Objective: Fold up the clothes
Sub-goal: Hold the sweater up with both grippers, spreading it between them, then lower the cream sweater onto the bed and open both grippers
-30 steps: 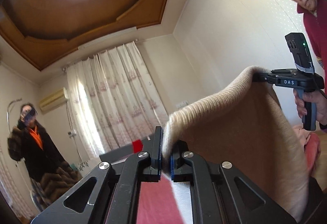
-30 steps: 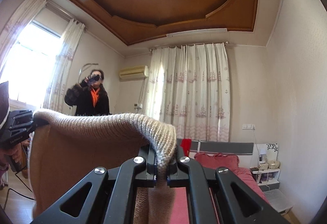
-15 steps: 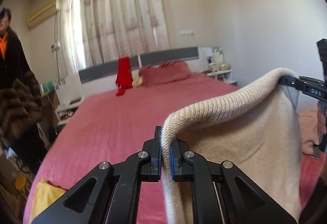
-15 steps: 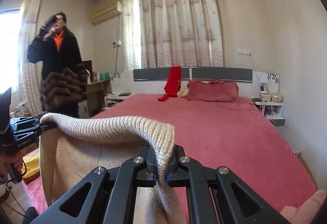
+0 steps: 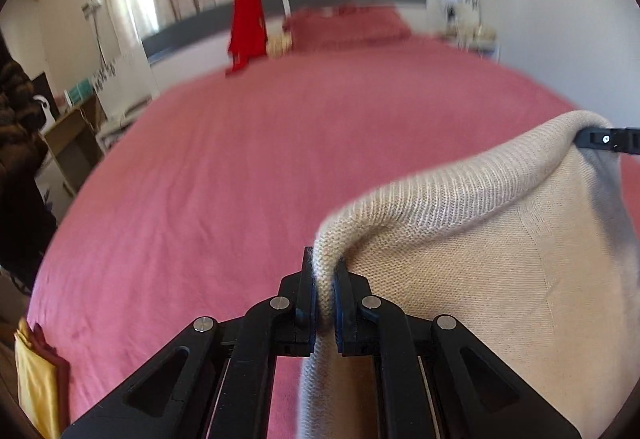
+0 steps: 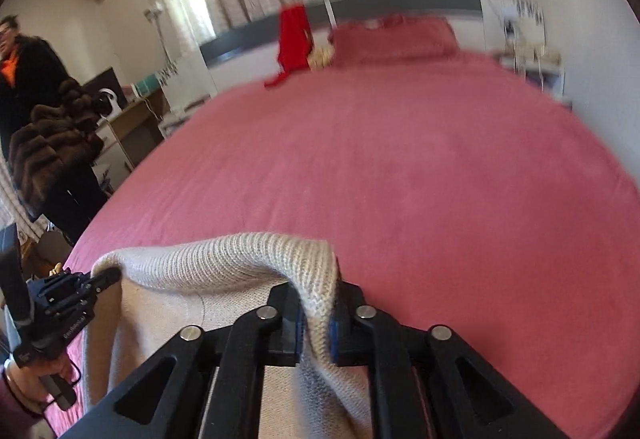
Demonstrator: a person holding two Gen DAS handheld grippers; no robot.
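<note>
While the left gripper (image 5: 326, 293) pinches one end of the sweater (image 5: 460, 239) hem, the right gripper (image 6: 316, 319) is opening with the other end between its pads. Sweater hangs over the bed (image 5: 240, 159), hem stretched gripper to gripper.

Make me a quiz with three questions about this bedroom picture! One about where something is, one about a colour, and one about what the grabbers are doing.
1. Where does the red garment hang?
A. over the headboard
B. on the curtain
C. on the floor

2. What colour is the bedspread?
A. blue
B. pink
C. green

3. What does the left gripper hold?
A. nothing
B. a pillow
C. the ribbed edge of the cream sweater

Answers: 1 A, it drapes from the grey headboard onto the bed. 2 B, pink fabric fills both views. 3 C, the knit is pinched between its fingers; the right gripper has the same edge between its opening jaws.
</note>
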